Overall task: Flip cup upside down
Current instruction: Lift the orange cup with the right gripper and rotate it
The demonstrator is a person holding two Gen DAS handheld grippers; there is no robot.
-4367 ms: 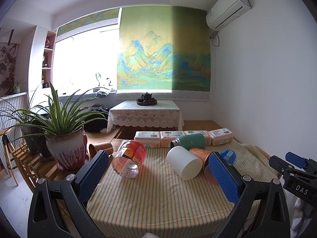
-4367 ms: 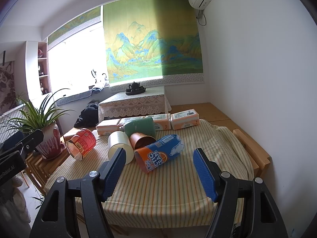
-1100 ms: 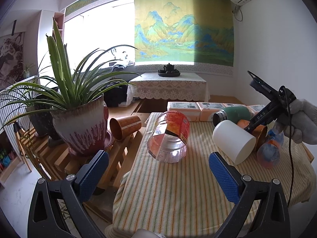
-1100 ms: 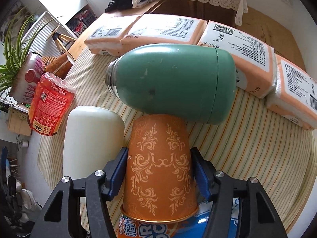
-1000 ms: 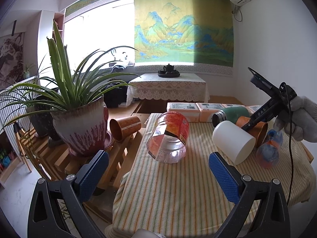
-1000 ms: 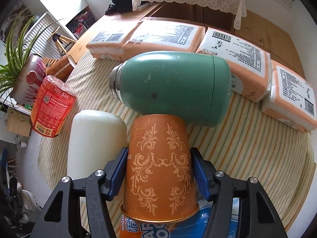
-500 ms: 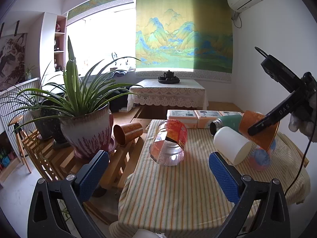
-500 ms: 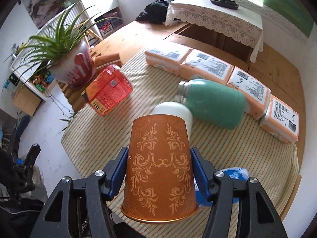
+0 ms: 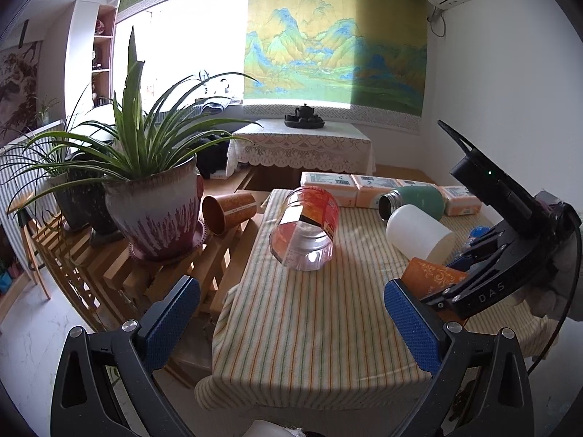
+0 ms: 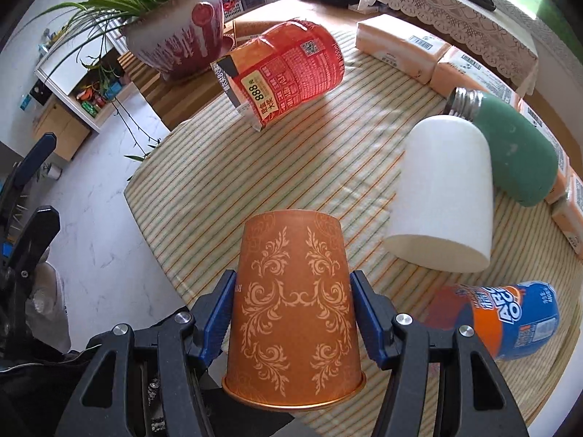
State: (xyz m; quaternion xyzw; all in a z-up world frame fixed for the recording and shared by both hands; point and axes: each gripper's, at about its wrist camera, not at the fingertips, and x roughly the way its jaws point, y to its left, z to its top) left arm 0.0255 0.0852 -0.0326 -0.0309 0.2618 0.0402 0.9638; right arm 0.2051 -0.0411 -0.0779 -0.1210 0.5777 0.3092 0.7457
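My right gripper [image 10: 291,313] is shut on an orange paper cup [image 10: 293,309] with a pale scroll pattern. The cup's base points away from the camera and its rim toward it. In the left wrist view the cup [image 9: 433,279] is low over the striped tablecloth [image 9: 309,309] near its right front, held by the right gripper [image 9: 462,280]; whether it touches the cloth I cannot tell. My left gripper [image 9: 291,324] is open and empty, back from the table's front edge.
On the cloth lie a red-labelled clear jar [image 10: 288,73], a white cup [image 10: 442,196], a green flask [image 10: 513,149], a blue and orange bottle [image 10: 510,320] and tissue packs [image 10: 400,47]. A potted plant [image 9: 153,204] and another orange cup [image 9: 227,211] sit on the slatted bench at left.
The right gripper has carried the orange cup away from the flask, first up, then down toward the front of the cloth. The left gripper has shifted only slightly.
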